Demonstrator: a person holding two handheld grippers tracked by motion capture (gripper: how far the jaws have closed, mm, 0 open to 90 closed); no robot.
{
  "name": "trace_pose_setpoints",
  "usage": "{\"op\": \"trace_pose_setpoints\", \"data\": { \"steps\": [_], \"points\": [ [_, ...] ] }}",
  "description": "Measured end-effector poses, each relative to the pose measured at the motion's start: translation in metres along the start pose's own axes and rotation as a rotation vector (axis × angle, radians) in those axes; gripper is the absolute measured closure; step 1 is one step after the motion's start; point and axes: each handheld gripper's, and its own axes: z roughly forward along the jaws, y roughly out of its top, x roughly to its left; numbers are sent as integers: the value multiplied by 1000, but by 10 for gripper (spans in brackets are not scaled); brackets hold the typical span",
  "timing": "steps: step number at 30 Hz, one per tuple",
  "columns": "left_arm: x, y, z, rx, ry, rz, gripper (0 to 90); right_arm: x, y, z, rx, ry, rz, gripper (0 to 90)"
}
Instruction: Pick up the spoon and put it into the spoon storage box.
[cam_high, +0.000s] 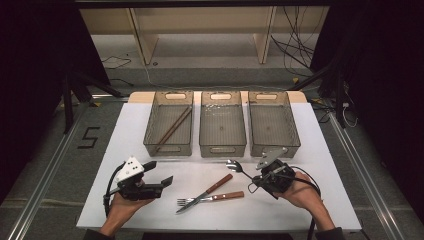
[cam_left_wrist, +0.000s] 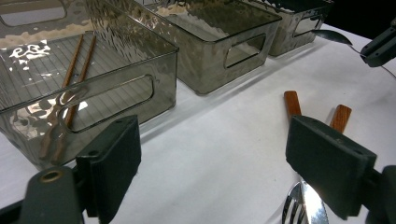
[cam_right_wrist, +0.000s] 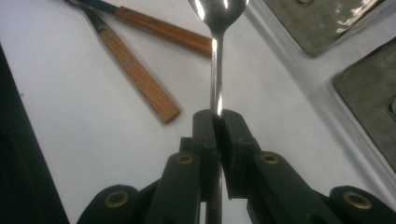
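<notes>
My right gripper (cam_high: 256, 180) is shut on the handle of a metal spoon (cam_high: 234, 165), whose bowl points toward the bins. In the right gripper view the spoon (cam_right_wrist: 216, 51) runs straight up from the closed gripper (cam_right_wrist: 217, 125). My left gripper (cam_high: 159, 173) is held open above the table at front left, with nothing between its wide-apart fingers (cam_left_wrist: 114, 165). A wooden-handled knife (cam_high: 210, 189) and fork (cam_high: 215, 198) lie crossed on the white table (cam_high: 130, 130) between the grippers. Two brown chopsticks (cam_high: 172, 129) lie in the left bin (cam_high: 153, 136).
Three clear grey bins stand in a row at the back; the middle bin (cam_high: 206, 135) and right bin (cam_high: 293, 131) hold nothing. From the left gripper view the knife handle (cam_left_wrist: 292, 102) and fork handle (cam_left_wrist: 341, 117) lie just ahead. Dark floor and cables surround the table.
</notes>
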Motion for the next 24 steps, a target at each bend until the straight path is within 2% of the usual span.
{"op": "trace_pose_setpoints", "data": {
  "steps": [16, 24],
  "points": [
    [1, 0, -1, -8, 1, -3, 178, -11, 14, 0, -69, -28, 58, 853],
    [1, 0, -1, -20, 2, -11, 177, -19, 27, -2, -112, -36, 94, 853]
  ]
}}
